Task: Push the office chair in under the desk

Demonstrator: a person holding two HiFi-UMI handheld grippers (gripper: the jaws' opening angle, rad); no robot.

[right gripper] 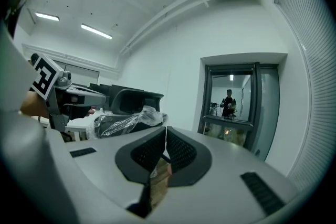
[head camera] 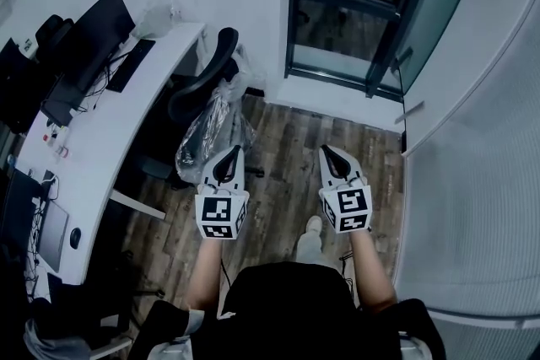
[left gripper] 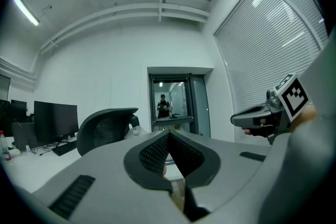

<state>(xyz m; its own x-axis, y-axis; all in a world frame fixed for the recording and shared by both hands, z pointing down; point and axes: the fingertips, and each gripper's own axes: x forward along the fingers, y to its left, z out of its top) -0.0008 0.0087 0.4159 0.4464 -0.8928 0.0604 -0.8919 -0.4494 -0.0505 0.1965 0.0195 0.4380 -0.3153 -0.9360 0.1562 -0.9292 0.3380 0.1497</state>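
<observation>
Closed and empty, the left claw (head camera: pixel 232 151) and right claw (head camera: pixel 330 153) hover right of the plastic-wrapped office chair (head camera: pixel 205 129), seemingly poised to push it under the desk (head camera: pixel 91 149).

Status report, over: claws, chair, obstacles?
Shut, empty: left claw, right claw. Untouched office chair beside desk. Possibly in the way: plastic-wrapped bundle beside it.

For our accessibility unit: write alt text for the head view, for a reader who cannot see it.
Seen from above, a person holds a shut left tool and right tool over wood floor, near a black, partly plastic-wrapped office chair standing beside a white desk.
</observation>
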